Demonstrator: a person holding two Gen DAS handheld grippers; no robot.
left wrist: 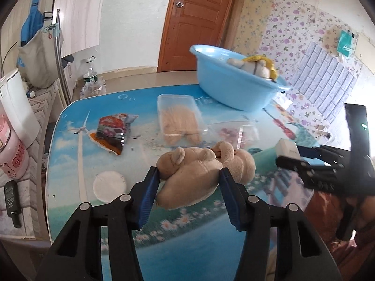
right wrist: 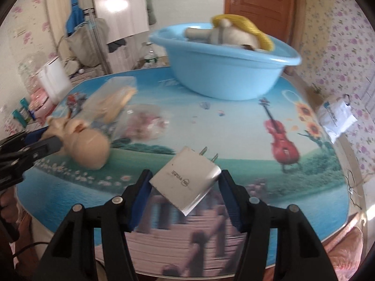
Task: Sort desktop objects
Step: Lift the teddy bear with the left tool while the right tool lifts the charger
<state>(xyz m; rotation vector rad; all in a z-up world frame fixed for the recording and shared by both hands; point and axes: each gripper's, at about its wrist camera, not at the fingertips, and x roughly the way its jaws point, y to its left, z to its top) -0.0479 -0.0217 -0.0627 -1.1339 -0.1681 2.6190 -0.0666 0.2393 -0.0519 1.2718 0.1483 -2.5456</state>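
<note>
Blue-padded jaws of the left gripper [left wrist: 189, 175] clamp a tan plush bear [left wrist: 196, 175] at the near middle of the printed table [left wrist: 70, 154]. The right gripper [right wrist: 185, 178] pinches a white plug adapter [right wrist: 186, 180], prongs forward. Beyond stands a blue basin [right wrist: 225, 70] holding a soft toy [right wrist: 234, 32].
</note>
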